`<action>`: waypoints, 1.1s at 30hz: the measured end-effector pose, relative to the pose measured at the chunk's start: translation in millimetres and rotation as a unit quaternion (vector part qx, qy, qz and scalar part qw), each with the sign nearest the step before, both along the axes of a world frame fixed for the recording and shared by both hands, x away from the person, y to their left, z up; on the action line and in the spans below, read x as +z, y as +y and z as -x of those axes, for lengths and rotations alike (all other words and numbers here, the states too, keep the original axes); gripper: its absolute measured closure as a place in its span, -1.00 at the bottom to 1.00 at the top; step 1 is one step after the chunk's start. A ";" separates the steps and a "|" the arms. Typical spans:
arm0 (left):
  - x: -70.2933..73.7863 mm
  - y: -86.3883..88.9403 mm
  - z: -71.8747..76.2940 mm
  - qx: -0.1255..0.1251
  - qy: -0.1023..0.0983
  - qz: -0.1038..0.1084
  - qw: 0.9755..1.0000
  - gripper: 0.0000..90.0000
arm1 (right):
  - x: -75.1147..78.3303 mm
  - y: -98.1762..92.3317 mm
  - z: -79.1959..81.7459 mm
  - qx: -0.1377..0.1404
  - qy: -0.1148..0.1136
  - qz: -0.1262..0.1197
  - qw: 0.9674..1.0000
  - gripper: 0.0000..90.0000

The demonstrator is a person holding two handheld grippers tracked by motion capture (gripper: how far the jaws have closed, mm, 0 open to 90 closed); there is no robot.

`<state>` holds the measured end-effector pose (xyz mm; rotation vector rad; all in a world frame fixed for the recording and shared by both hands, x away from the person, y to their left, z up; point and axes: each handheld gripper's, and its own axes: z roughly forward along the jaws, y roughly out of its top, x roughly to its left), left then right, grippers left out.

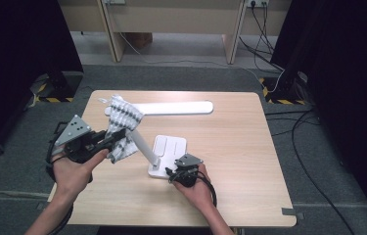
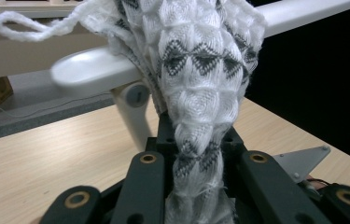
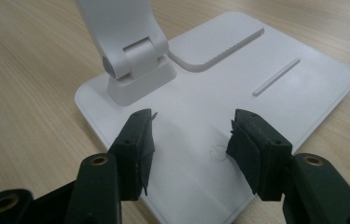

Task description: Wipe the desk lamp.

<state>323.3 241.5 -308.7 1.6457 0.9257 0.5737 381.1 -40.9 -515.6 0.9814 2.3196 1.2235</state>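
Observation:
A white desk lamp stands on the table, its flat base (image 1: 171, 147) near the middle, its slanted arm (image 1: 144, 147) rising to the left and its long head (image 1: 176, 107) lying level toward the back. A white cloth with a grey pattern (image 1: 122, 117) is draped over the joint between arm and head. My left gripper (image 1: 120, 134) is shut on that cloth (image 2: 200, 84), the fabric bunched between its jaws just below the lamp head (image 2: 88, 70). My right gripper (image 3: 191, 133) is open, jaws apart low over the front edge of the base (image 3: 238, 84), near the arm's lower hinge (image 3: 133, 60).
The wooden table (image 1: 230, 161) has bare surface to the right of the lamp. Cables (image 1: 308, 147) run over the grey floor at the right. A pale desk frame (image 1: 171, 19) stands behind, and dark curtains hang at both sides.

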 end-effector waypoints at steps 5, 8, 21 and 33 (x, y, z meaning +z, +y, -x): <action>-2.5 12.0 2.2 0.012 0.002 0.003 1.000 0.71 | 0.1 0.0 0.2 -0.001 0.001 0.000 1.000 0.09; -4.0 18.5 3.8 0.020 0.004 0.007 1.000 0.71 | 0.1 0.0 0.2 -0.001 0.001 0.000 1.000 0.09; -17.5 47.3 3.8 0.056 0.023 0.011 0.998 0.71 | 0.1 0.0 0.2 0.000 0.001 0.000 1.000 0.09; -31.0 57.8 -23.0 0.088 0.061 -0.004 0.994 0.71 | 0.0 0.1 0.2 -0.001 0.001 0.000 1.000 0.09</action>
